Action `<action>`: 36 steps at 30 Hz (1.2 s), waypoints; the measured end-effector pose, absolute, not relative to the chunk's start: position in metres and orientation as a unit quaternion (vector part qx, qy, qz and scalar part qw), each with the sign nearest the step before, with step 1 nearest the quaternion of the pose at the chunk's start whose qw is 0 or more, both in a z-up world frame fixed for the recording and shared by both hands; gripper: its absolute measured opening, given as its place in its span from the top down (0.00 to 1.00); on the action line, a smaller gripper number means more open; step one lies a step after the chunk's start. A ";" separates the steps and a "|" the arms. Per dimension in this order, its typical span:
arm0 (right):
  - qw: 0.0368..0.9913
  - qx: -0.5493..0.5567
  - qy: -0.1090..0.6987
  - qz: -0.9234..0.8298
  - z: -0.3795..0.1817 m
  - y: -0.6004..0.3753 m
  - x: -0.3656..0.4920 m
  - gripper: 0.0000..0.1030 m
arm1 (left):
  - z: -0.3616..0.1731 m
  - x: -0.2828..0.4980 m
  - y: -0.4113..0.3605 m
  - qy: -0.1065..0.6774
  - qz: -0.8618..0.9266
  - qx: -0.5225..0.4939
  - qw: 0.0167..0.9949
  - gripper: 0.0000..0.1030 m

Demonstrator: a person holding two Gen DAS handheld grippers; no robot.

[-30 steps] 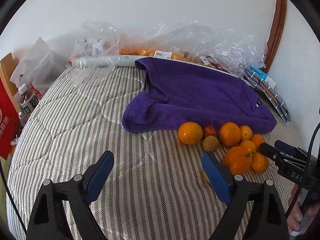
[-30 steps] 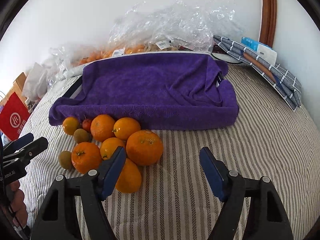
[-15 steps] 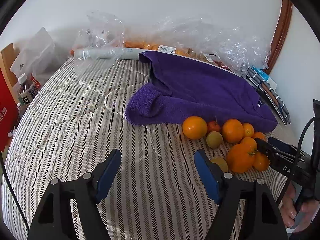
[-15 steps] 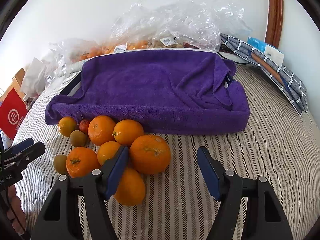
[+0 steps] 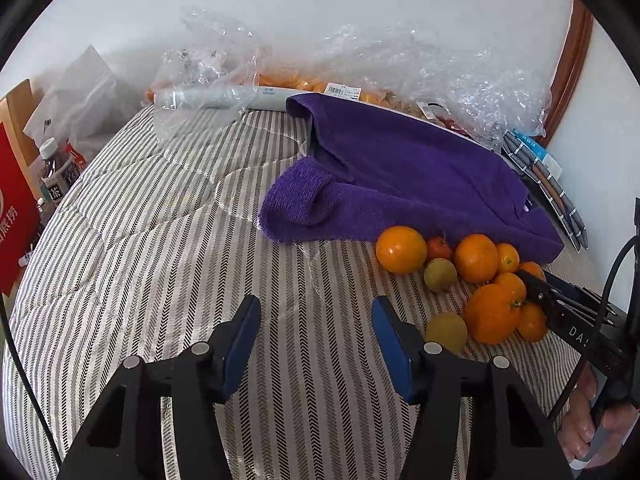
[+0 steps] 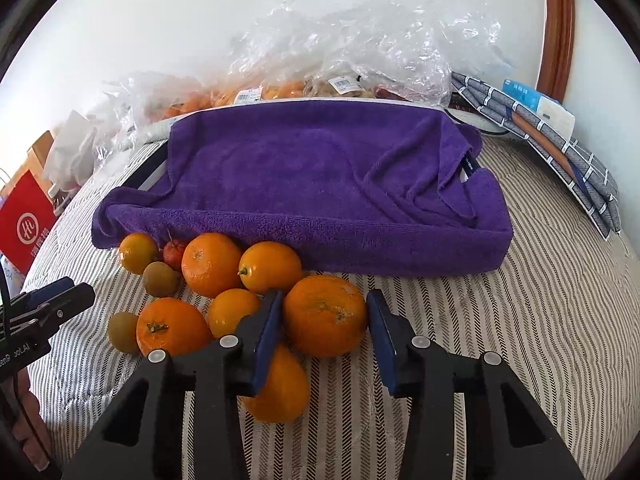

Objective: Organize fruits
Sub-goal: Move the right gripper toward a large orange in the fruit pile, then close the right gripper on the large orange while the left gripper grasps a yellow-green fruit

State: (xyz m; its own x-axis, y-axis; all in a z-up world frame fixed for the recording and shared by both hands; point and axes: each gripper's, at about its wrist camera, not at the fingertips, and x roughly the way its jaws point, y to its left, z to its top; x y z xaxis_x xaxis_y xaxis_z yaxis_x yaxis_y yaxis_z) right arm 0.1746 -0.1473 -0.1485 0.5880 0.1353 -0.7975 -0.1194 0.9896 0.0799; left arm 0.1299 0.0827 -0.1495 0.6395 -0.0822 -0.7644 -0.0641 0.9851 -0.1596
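A pile of oranges and small green-brown fruits lies on the striped bed in front of a purple towel (image 6: pixel 320 184) draped over a tray. My right gripper (image 6: pixel 325 322) is open with its jaws on either side of a large orange (image 6: pixel 325 315), close to its skin. Another orange (image 6: pixel 276 388) lies under the left finger. My left gripper (image 5: pixel 316 344) is open and empty over bare bedding, left of the pile; a green-brown fruit (image 5: pixel 446 332) sits just beside its right finger. The pile also shows in the left wrist view, with a big orange (image 5: pixel 401 249) at its left.
Clear plastic bags of fruit (image 6: pixel 340 60) lie behind the towel along the wall. A folded checked cloth and a box (image 6: pixel 560 136) are at the right. A red bag (image 5: pixel 12 216) and bottles (image 5: pixel 56 168) stand at the bed's left edge.
My right gripper has moved forward to the large orange and narrowed around it. My left gripper has narrowed and its view has shifted left and closer to the bed.
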 end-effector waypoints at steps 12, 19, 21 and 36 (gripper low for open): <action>0.888 0.014 0.453 0.072 -0.150 -0.147 0.180 0.58 | -0.154 0.132 0.084 0.429 0.009 -0.080 0.900 0.57; 0.890 0.019 0.448 0.075 -0.149 -0.150 0.176 0.59 | -0.154 0.132 0.084 0.429 0.010 -0.080 0.900 0.57; 0.892 0.022 0.446 0.074 -0.148 -0.152 0.173 0.59 | -0.154 0.132 0.084 0.429 0.009 -0.079 0.900 0.57; 0.886 0.050 0.457 0.068 -0.149 -0.175 0.163 0.59 | -0.154 0.132 0.084 0.429 0.009 -0.079 0.900 0.57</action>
